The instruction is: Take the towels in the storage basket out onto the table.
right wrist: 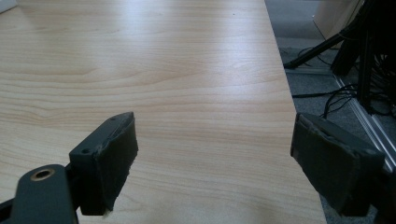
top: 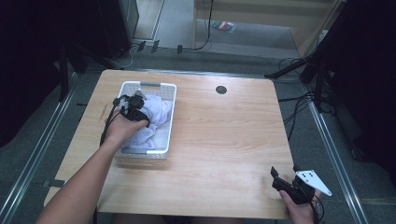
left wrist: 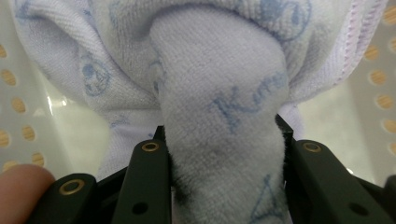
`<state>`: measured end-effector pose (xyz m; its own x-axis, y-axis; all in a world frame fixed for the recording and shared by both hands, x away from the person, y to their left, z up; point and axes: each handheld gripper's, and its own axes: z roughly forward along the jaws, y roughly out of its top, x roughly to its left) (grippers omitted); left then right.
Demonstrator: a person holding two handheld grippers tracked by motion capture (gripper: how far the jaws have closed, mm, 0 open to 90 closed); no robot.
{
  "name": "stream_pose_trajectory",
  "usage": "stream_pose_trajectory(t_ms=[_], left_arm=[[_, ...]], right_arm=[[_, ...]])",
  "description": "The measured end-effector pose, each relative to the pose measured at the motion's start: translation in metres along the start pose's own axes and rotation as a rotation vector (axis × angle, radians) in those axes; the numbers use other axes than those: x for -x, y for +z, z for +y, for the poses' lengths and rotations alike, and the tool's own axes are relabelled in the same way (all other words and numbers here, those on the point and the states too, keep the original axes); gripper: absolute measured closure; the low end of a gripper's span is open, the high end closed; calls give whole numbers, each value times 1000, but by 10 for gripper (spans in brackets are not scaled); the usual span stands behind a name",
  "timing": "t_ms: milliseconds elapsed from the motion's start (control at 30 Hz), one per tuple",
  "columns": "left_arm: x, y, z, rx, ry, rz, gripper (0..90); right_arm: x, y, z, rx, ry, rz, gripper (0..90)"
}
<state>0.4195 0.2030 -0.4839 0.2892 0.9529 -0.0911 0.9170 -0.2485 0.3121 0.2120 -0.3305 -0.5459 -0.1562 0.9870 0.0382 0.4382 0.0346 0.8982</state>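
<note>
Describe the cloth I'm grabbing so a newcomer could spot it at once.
Start at the wooden table and find the white perforated basket near its far left corner. Inside lies a bunched pale lilac towel, with the left hand-held gripper shut on a fold of it. It is the only soft thing there, terry cloth with faint blue printed lettering.

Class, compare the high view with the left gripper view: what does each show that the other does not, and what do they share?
High view alone: the whole table, a dark round spot on it, the floor with cables, and the right gripper, open at the near right corner. Left gripper view alone: blue print on the towel and the black fingers pinching a fold of it. Both: the towel, the white basket and the left gripper.
</note>
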Motion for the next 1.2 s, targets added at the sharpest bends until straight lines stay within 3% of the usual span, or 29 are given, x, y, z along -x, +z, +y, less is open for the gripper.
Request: stream_pose_trajectory(t_ms=[100,633,800,1200], left_arm=[[-1,-9,2,17,-6,-13,639],[2,-61,16,75,18,12,635],[2,-76,20,88,19,-1,633],[10,-107,30,116,32,22,632]], right_arm=[[0,0,0,-1,1,-1,151],[0,0,0,-2,-2,-2,152],[0,0,0,-2,-4,-2,152],[0,0,0,-5,-2,-3,153]])
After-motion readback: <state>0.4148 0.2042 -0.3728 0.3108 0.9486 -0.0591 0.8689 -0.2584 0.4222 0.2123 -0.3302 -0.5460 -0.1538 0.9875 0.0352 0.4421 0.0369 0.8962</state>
